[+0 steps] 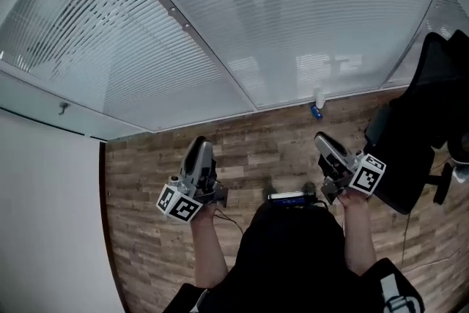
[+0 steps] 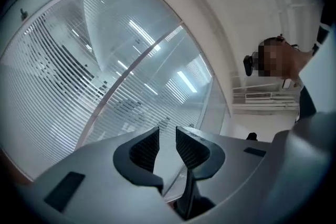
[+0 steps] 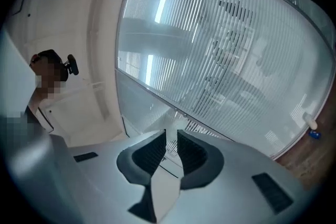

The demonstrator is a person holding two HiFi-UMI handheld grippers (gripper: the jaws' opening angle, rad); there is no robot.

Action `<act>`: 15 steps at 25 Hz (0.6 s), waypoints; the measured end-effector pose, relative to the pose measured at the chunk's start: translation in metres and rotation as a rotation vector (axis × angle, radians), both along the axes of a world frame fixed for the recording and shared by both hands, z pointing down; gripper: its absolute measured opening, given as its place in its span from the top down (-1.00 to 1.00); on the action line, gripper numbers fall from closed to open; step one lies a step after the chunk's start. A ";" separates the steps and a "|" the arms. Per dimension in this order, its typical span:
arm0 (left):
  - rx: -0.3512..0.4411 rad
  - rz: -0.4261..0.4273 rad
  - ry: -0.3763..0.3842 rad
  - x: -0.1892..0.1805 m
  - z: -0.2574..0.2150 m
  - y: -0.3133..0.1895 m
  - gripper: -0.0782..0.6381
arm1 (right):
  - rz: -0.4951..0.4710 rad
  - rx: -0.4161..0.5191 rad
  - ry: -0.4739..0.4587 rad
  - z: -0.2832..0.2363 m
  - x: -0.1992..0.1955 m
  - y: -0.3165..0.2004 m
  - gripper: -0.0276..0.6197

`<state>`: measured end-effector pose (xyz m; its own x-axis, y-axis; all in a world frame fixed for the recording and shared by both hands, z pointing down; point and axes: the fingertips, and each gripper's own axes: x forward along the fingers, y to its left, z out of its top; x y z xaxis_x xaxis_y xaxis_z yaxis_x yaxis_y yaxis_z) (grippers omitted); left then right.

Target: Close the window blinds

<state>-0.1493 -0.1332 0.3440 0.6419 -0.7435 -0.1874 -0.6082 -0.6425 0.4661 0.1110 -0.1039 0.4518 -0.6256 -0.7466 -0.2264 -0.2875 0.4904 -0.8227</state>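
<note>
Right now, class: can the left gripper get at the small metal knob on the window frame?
Probably, after a step closer: nothing stands between the left gripper and the small metal knob.

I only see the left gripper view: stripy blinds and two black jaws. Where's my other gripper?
Observer: The right gripper is held up beside the left gripper, over a wood floor, and neither touches the blinds.
Operator: Is the right one holding anything?
Observer: No. The right gripper view shows its jaws a little apart with nothing between them.
Operator: Is anything lying on the floor?
Observer: Yes, a small blue and white thing sits at the foot of the blinds, ahead of the right gripper.
</note>
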 end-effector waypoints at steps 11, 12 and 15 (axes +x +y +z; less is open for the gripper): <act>0.097 0.204 -0.033 -0.016 -0.010 0.083 0.53 | 0.172 0.049 0.101 -0.021 -0.009 0.082 0.75; 0.098 0.214 -0.017 -0.025 -0.008 0.091 0.55 | 0.182 0.046 0.106 -0.021 -0.017 0.095 0.75; 0.084 0.263 0.051 -0.045 0.003 0.122 0.64 | 0.219 0.004 0.121 -0.019 -0.041 0.155 0.75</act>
